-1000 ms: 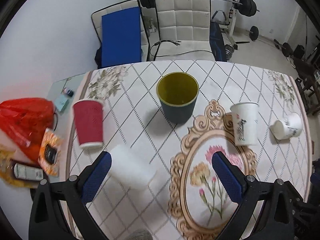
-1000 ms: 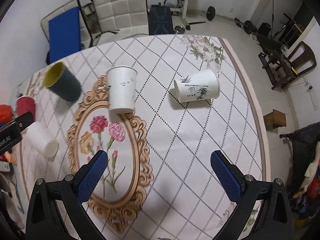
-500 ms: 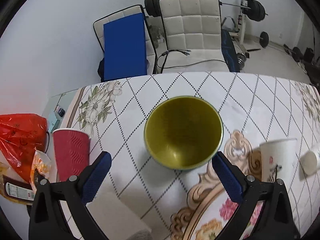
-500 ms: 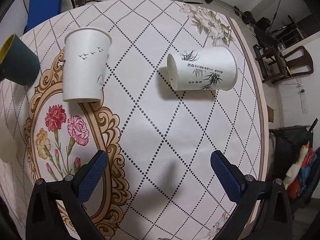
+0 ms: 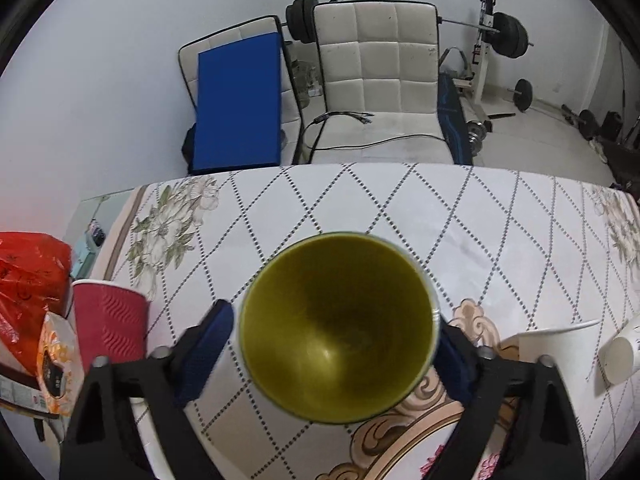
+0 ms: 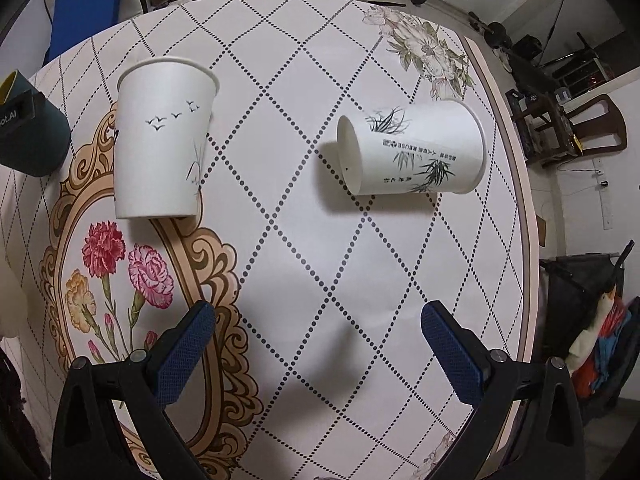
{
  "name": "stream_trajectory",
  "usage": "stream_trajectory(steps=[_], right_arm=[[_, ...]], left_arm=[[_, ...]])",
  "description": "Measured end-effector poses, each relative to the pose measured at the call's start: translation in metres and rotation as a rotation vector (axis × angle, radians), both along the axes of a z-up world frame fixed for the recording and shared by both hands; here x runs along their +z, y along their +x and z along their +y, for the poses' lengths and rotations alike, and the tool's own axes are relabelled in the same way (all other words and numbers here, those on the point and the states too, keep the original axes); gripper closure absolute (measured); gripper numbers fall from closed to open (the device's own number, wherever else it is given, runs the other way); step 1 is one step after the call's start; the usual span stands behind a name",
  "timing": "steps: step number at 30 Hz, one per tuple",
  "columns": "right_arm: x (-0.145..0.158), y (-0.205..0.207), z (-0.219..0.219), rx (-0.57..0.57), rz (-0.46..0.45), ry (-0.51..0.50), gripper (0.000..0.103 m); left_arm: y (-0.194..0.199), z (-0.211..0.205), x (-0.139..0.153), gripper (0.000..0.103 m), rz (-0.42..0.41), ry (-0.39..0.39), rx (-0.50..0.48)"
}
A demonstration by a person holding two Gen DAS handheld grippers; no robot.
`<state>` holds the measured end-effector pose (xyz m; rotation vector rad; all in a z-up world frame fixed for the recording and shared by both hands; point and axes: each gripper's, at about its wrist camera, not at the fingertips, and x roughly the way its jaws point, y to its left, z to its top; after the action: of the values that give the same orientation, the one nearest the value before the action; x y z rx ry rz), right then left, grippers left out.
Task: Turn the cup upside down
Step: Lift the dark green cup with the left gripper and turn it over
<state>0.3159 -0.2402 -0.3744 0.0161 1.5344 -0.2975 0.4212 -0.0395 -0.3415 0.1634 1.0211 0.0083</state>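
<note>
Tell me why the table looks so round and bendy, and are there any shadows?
Left wrist view: the fisheye lens bows the table edge and leaves black corners; the green cup looms huge because it is so close, its rim slightly soft. Right wrist view: the tipped white cup casts a soft shadow to its left, and a faint grey shadow lies between the right gripper fingers.

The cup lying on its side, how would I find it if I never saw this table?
Start at the flowery tablecloth and look right of its gold oval frame with carnations. There a white paper cup with bamboo drawings lies tipped over, base toward the frame. Its neighbour, the white cup with little birds, stands upright, mouth up.
</note>
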Motion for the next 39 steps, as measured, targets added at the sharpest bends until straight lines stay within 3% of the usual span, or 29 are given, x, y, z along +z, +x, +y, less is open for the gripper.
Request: stream_trajectory(steps=[1,9,17,22,34,39], right_arm=[[0.000,0.000,0.000,0.000,-0.001,0.000,0.000],[0.009,-0.002,0.003,-0.001,-0.018,0.005,0.000],[0.018,-0.008,0.002,-0.014,-0.036,0.014,0.000],[0.027,-0.020,-0.002,-0.023,-0.047,0.019,0.000],[0.057,-0.081,-0.031,-0.048,-0.068,0.021,0.000],[0.069,-0.124,-0.046,-0.052,-0.072,0.026,0.000]], left_arm=[[0.000,-0.002,0.001,0.031,-0.004,-0.005,-0.004],[0.000,-0.008,0.006,0.035,-0.038,-0.012,-0.027],[-0.007,-0.008,0.016,0.035,-0.035,-0.022,-0.036],[-0.024,-0.011,0.038,0.035,-0.044,-0.033,-0.061],[-0.117,-0.032,0.090,0.035,0.007,-0.046,-0.163],[-0.172,-0.040,0.089,0.035,0.111,-0.052,-0.183]])
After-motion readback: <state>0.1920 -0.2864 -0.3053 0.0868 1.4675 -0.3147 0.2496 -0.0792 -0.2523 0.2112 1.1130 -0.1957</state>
